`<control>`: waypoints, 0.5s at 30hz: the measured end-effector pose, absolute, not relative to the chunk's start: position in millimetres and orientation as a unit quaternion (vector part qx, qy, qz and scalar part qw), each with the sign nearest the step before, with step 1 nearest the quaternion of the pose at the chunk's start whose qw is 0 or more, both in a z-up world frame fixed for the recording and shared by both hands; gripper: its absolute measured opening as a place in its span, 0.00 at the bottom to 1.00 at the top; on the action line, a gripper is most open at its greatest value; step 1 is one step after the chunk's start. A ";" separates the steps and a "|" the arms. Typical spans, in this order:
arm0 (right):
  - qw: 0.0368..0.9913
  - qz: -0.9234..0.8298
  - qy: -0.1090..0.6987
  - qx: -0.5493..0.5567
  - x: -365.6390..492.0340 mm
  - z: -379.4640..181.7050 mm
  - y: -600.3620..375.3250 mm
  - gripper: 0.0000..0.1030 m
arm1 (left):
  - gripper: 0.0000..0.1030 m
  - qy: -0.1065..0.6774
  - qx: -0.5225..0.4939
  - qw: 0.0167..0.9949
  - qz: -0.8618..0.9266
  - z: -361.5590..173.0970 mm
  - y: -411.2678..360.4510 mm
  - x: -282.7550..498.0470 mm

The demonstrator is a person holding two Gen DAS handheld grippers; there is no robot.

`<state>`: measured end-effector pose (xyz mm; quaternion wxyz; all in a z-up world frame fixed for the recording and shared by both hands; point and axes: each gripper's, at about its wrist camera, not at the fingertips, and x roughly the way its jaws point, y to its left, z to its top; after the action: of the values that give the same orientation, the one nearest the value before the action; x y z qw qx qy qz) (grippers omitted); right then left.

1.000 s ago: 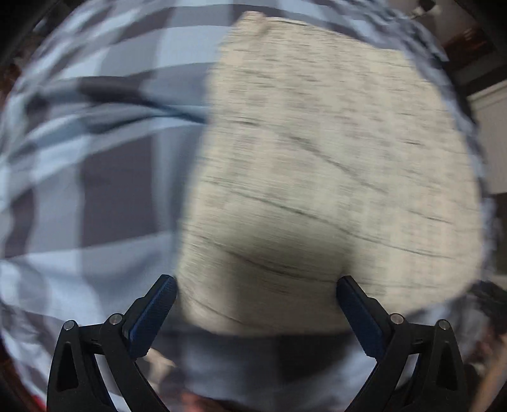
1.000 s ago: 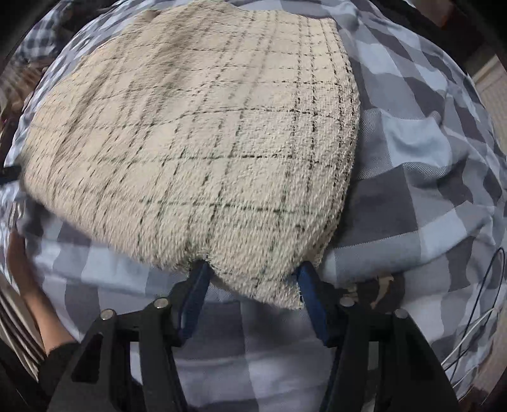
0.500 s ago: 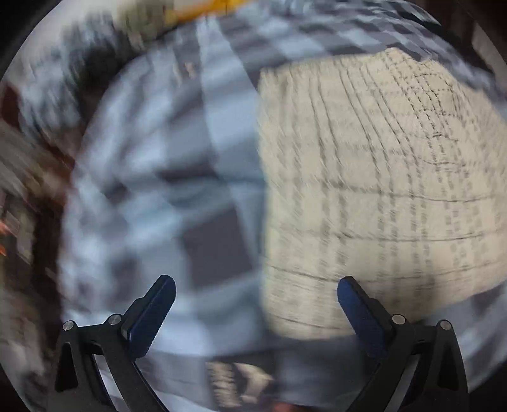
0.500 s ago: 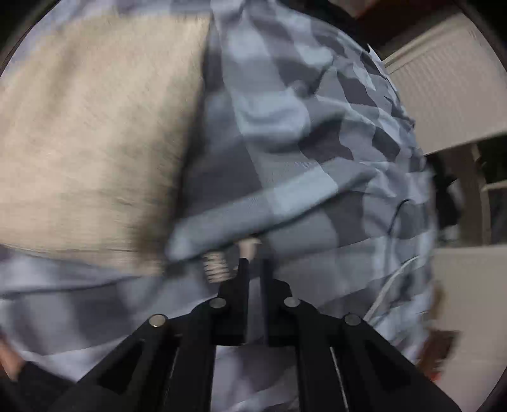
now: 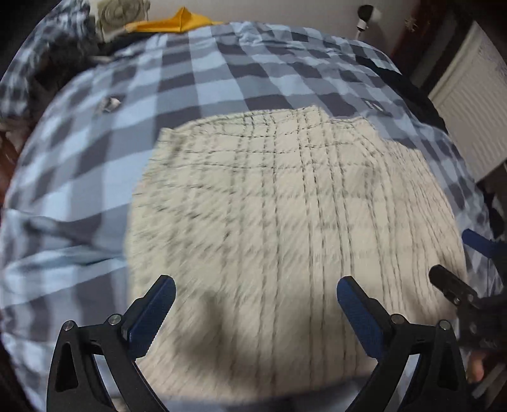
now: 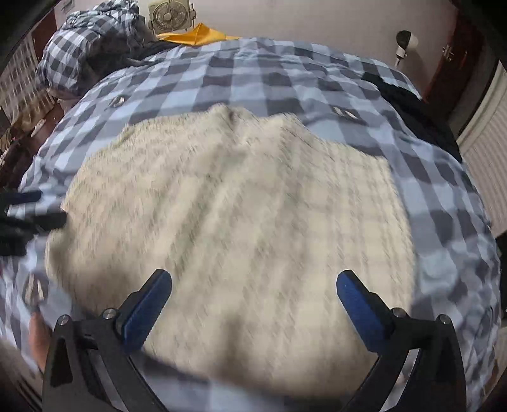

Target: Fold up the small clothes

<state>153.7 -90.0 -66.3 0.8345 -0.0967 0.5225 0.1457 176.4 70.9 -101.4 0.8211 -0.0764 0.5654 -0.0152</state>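
Right gripper fingers newly spread

Folded garment lies flat on the bed, filling center and lower center of both views. Bed cover surrounds it on left, top and right. Left gripper at lower center of the left wrist view, above the garment's near part, nothing between its fingers. Right gripper likewise at lower center of the right wrist view, jaws opening, nothing between them. Fan at upper left, behind the bed. Radiator at right edge, beside the bed.
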 end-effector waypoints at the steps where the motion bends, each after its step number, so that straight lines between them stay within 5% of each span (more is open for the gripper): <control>1: 0.836 0.153 0.518 -0.092 161.0 -58.2 -82.1 0.99 | 1.00 0.565 -0.074 0.821 -0.010 -113.1 72.1 188.7; 11: 0.817 0.102 0.540 -0.174 249.2 -97.9 -31.5 0.99 | 1.00 0.562 0.004 0.826 0.048 -164.7 115.3 208.3; 15: 0.824 0.041 0.556 -0.103 287.3 -106.2 -86.2 0.98 | 1.00 0.576 -0.090 0.808 0.085 -170.1 155.0 208.3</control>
<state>287.3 -86.2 -106.2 0.8238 -0.1033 0.5559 0.0414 208.3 155.0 -170.1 0.8084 -0.0896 0.5755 0.0845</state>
